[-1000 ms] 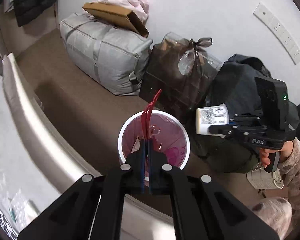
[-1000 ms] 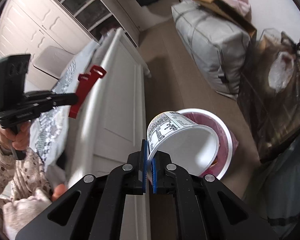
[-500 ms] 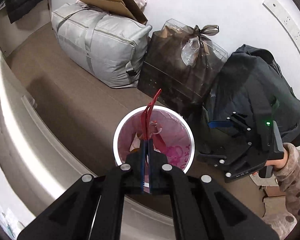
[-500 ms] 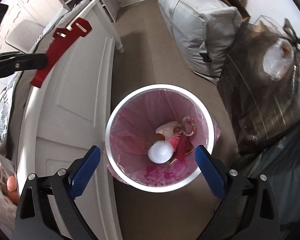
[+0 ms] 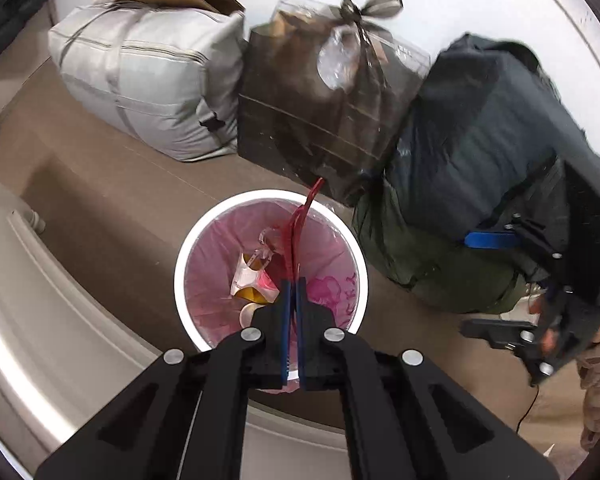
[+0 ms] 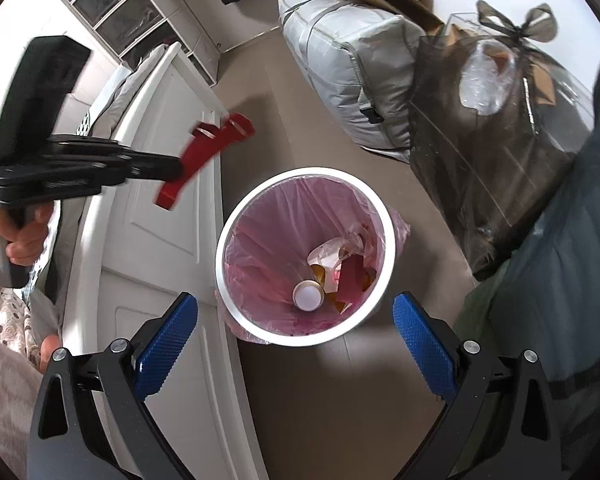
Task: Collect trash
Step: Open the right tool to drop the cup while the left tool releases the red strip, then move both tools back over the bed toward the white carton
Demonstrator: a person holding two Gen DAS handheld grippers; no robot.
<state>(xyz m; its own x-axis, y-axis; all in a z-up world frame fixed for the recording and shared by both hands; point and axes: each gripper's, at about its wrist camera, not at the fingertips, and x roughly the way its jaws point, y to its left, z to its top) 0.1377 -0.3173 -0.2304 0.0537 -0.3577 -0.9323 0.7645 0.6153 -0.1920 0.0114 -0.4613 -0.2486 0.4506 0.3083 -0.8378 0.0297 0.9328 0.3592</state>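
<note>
A white round trash bin (image 5: 180, 264) with a pink liner stands on the brown floor; it also shows in the right wrist view (image 6: 225, 240). My left gripper (image 5: 293, 280) is shut on a flat red wrapper (image 5: 300, 220) and holds it over the bin; the wrapper shows from the side in the right wrist view (image 6: 204, 156). My right gripper (image 6: 296, 344) is open and empty just above the bin's near rim. A white cup (image 6: 308, 295) lies in the bin among other scraps.
A white bed frame (image 6: 160, 208) runs along the bin's left. A grey zipped bag (image 5: 148, 80), a dark tied plastic bag (image 5: 320, 96) and a dark jacket pile (image 5: 480, 152) stand against the wall behind the bin.
My right gripper opened and the white cup dropped into the bin. My left gripper has moved closer over the bin with the red wrapper still in it.
</note>
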